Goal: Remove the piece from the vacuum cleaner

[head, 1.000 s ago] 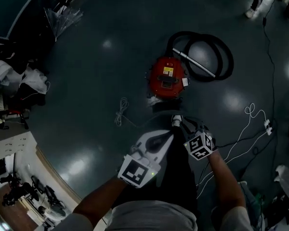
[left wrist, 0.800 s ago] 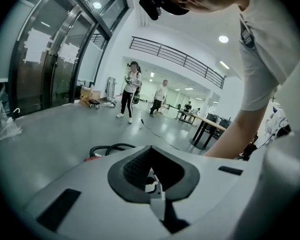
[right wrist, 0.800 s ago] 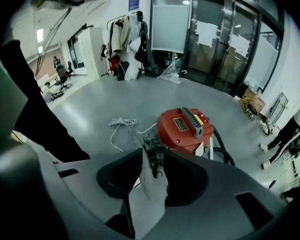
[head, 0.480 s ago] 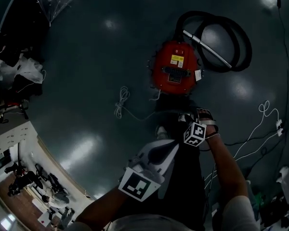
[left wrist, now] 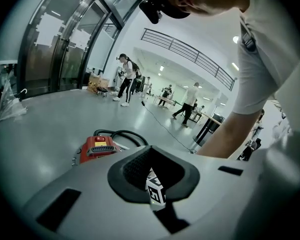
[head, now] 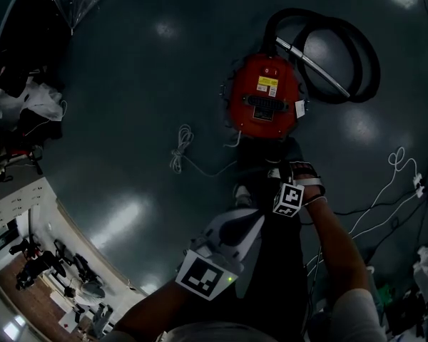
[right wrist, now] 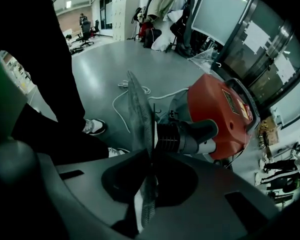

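The red canister vacuum cleaner (head: pixel 262 98) sits on the dark, shiny floor just ahead of the person's feet. Its black hose (head: pixel 358 45) is coiled on the floor beyond it, with the metal wand (head: pixel 315 66) lying across the coil. A loose bundle of pale cord (head: pixel 180 149) lies on the floor to the vacuum's left. The right gripper (head: pixel 280 174) is held low, close to the near end of the machine. Its jaws are pressed together into a thin edge, and a black ribbed piece (right wrist: pixel 182 136) juts out right beside them, in front of the vacuum's red body; I cannot tell whether it is pinched. The left gripper (head: pixel 232 226) hangs farther back, near the person's body, its jaws apart with nothing between them. White cables (head: pixel 385 191) trail across the floor to the right.
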### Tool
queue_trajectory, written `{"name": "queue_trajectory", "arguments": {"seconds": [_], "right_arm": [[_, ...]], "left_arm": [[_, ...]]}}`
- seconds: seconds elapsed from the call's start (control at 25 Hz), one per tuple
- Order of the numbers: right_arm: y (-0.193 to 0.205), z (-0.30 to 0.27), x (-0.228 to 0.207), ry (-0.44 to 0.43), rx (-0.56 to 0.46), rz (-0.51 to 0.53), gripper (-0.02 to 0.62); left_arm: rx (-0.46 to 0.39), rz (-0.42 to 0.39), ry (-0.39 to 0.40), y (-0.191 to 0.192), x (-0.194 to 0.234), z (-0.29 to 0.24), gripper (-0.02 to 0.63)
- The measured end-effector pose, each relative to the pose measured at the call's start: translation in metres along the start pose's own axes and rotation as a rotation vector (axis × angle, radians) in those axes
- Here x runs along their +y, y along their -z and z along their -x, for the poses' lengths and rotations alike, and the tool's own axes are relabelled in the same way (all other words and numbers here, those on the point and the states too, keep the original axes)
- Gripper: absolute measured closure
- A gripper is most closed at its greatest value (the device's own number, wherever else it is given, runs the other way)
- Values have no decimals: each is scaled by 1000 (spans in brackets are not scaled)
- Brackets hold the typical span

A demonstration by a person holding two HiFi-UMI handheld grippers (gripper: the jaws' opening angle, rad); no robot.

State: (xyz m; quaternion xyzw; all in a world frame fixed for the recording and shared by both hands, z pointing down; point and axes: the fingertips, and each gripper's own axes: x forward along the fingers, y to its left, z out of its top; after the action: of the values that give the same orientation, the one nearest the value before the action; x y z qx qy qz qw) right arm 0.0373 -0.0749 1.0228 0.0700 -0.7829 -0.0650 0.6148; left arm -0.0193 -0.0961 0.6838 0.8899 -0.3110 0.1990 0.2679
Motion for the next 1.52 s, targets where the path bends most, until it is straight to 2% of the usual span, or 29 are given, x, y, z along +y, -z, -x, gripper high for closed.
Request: {"name": "queue_trajectory", "arguments": {"seconds": [0.32,0.52,0.72,0.84,1.04,1.24,1.52], "right_arm": [[-5,5,13,-78,9,-40,554],[-9,11,22,-86,21,-104,555],[-21,25,54,-175,-2,-107,557],[-23,47,59,-161,-18,-212,556],[-49,134,49,-164,-79,-284,556],[-86,254,28,-171,-157,-391,556],[-133,412,4,-113,-262,-544,555]], "left_arm": [[-14,2,4,2,-9,13,600],[-13,4,9,5,-17,24,600],[-27,5,3,4,-22,34,600],[-43,-17,3,-1,-25,44,600],[-57,-47,7,-20,-45,74,600],[-89,-74,27,-67,-81,116,600],[-111,-64,39,-123,-125,168,600]]}}
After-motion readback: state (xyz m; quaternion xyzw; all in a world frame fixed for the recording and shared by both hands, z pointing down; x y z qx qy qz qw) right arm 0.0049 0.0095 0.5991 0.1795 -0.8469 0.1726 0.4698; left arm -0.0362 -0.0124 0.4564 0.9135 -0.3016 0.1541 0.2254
